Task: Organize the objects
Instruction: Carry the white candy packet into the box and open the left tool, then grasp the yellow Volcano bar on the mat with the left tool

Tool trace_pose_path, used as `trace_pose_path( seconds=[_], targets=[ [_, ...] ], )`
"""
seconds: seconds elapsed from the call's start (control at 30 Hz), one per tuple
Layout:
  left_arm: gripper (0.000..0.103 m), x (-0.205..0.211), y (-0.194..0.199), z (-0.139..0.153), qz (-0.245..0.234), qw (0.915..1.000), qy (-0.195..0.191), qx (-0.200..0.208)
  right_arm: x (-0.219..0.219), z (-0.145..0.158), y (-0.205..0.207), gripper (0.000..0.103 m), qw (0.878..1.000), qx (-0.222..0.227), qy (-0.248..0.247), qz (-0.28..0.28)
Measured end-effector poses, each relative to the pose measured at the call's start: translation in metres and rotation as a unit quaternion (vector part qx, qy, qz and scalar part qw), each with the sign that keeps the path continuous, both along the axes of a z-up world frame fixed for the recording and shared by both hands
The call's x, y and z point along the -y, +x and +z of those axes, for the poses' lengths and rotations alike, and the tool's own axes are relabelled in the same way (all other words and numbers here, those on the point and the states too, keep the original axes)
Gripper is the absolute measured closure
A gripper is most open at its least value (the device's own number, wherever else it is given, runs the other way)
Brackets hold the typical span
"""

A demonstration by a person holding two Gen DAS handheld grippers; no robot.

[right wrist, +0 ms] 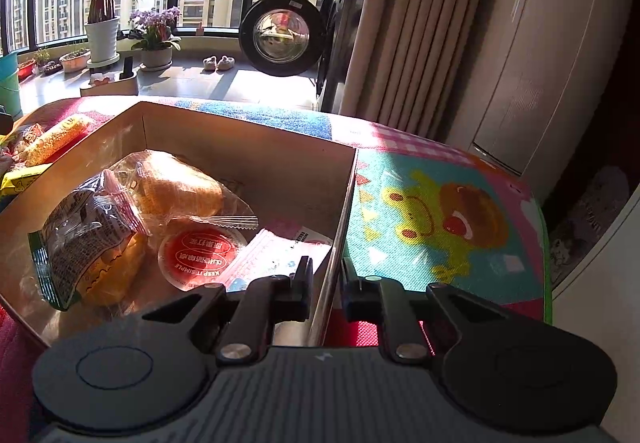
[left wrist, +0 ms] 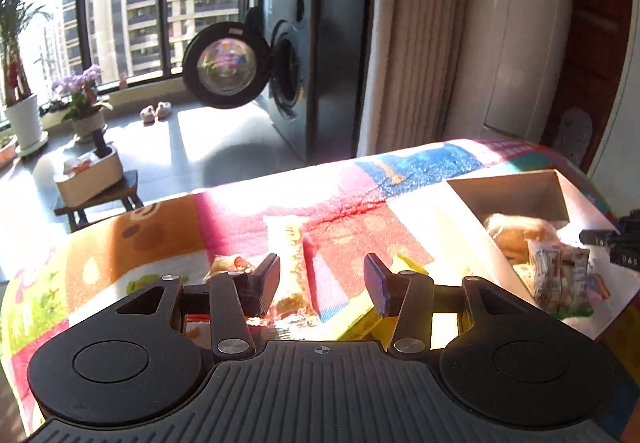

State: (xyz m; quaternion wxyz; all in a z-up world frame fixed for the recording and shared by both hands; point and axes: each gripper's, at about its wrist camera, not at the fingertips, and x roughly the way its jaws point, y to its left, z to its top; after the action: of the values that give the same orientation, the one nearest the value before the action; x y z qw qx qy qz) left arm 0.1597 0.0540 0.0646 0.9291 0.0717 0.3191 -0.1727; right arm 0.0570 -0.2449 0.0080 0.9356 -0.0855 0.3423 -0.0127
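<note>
Pinching the cardboard box (right wrist: 256,163) wall, the right tongs (right wrist: 326,289) steady it; left tongs (left wrist: 322,283), wide open and empty, should centre on the snack bar (left wrist: 290,243) at twelve o'clock.

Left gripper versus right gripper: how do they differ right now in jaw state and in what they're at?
The left gripper is open, fingers wide apart, over loose snack packets on the colourful cloth; nothing is gripped. The right gripper has its fingers close together, straddling the right wall of the cardboard box, one finger inside, one outside. Whether it actually pinches the wall, I cannot tell. Both point toward the window.
</note>
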Motion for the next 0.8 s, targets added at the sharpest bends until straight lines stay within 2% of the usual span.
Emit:
trace_pose_path(
  seconds=[0.07,0.13,0.23,0.37,0.47,0.63,0.8],
  targets=[
    [0.053,0.016,-0.002,-0.009,-0.041,0.9974,0.058,0.012,0.000,0.000,0.001,0.089,1.000,-0.001,-0.002,0.001],
    [0.052,0.034,-0.002,-0.016,-0.079,0.9915,0.100,0.025,0.000,-0.001,0.001,0.089,1.000,-0.002,-0.005,0.002],
    [0.050,0.058,0.007,-0.026,-0.133,0.9820,0.134,0.016,-0.001,-0.001,0.002,0.089,1.000,-0.003,-0.008,0.004],
    [0.050,0.075,0.024,-0.044,-0.149,0.9733,0.174,-0.016,-0.001,-0.001,0.001,0.088,1.000,-0.003,-0.007,0.006],
    [0.051,0.070,0.031,-0.053,-0.136,0.9736,0.179,-0.041,-0.001,-0.002,0.000,0.087,1.000,-0.002,-0.006,0.009],
    [0.061,0.055,0.029,-0.052,-0.108,0.9820,0.136,-0.075,-0.001,-0.002,-0.001,0.087,1.000,0.000,-0.005,0.009],
    [0.062,0.049,0.016,-0.048,-0.089,0.9837,0.126,-0.092,-0.001,-0.002,-0.001,0.087,1.000,0.000,-0.006,0.008]
  ],
)
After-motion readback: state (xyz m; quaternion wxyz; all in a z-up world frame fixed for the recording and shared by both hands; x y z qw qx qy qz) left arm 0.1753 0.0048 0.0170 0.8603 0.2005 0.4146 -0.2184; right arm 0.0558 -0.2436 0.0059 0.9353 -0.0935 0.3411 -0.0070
